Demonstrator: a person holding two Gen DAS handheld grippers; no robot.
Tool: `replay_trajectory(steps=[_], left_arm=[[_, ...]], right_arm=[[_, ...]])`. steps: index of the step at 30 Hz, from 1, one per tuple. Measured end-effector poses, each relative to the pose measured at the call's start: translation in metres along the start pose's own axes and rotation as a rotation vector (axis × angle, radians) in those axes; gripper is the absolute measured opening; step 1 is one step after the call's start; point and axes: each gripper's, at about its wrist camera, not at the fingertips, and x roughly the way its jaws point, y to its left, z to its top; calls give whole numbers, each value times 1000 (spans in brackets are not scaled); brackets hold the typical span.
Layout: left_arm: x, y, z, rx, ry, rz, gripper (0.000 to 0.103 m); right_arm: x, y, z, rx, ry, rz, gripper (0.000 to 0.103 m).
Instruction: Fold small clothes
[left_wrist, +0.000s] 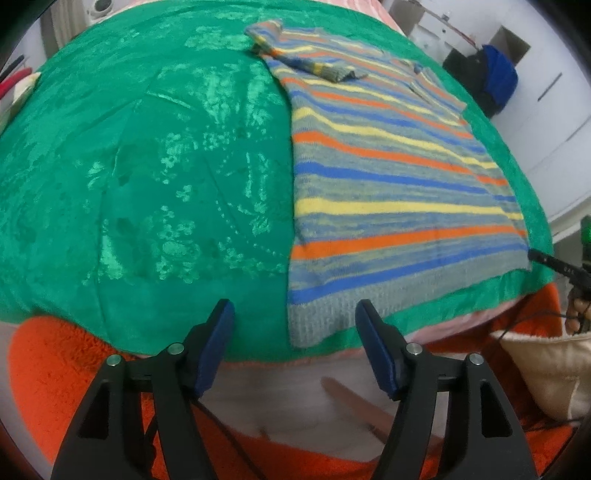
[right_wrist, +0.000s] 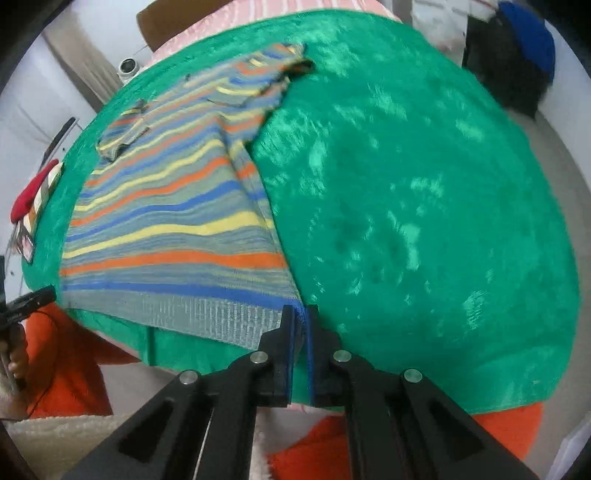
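Note:
A small striped knit sweater (left_wrist: 391, 177) in grey, blue, orange and yellow lies flat on a green plush cloth (left_wrist: 147, 177), with both sleeves folded in over its chest. My left gripper (left_wrist: 295, 314) is open and empty, just in front of the sweater's near left hem corner. In the right wrist view the sweater (right_wrist: 173, 221) lies to the left. My right gripper (right_wrist: 300, 314) is nearly closed at the sweater's near right hem corner; the jaws stand a narrow gap apart, pinching the hem edge. The other gripper's tip shows at the left edge (right_wrist: 29, 299).
The green cloth (right_wrist: 424, 221) covers a rounded surface over a pink striped sheet (right_wrist: 258, 11). An orange fuzzy fabric (left_wrist: 55, 369) lies below the near edge. A cream cushion (left_wrist: 543, 369) sits at right. A dark bag with a blue item (right_wrist: 517, 55) stands beyond the cloth.

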Motion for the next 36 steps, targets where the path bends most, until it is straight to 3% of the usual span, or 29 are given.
replay_trajectory(steps=[3, 5, 6, 10, 11, 12, 13, 14, 15, 19, 22, 28, 36], left_arm=[[1, 8, -2, -24, 10, -14, 70], [2, 16, -2, -58, 12, -40, 70], [4, 18, -1, -75, 13, -57, 70], [10, 8, 3, -42, 14, -83, 65], [14, 1, 5, -23, 20, -82, 52], [19, -4, 5, -9, 36, -84, 13], [25, -8, 6, -3, 60, -77, 4], [28, -11, 7, -6, 69, -64, 3], [24, -12, 8, -8, 55, -52, 2], [-23, 6, 4, -13, -19, -22, 2], [-41, 13, 0, 6, -31, 10, 1], [17, 1, -10, 68, 68, 131, 1], [27, 4, -11, 31, 54, 126, 1]], right_arm=[[5, -6, 2, 46, 2, 86, 13], [0, -7, 4, 67, -16, 140, 46], [1, -8, 4, 64, -25, 153, 52], [4, -5, 2, 48, -17, 204, 54], [11, -5, 1, 50, -5, 214, 54], [19, -3, 1, 41, 18, 230, 54], [26, -1, 0, 28, 32, 231, 44], [29, 1, 1, 18, 40, 223, 8], [30, 3, 3, 14, 45, 219, 5], [-9, 7, 6, 34, 6, 275, 4], [-28, 14, 0, 42, 30, 315, 4], [38, 8, -15, 71, 149, 193, 4], [57, 4, -14, 114, 153, 185, 4]])
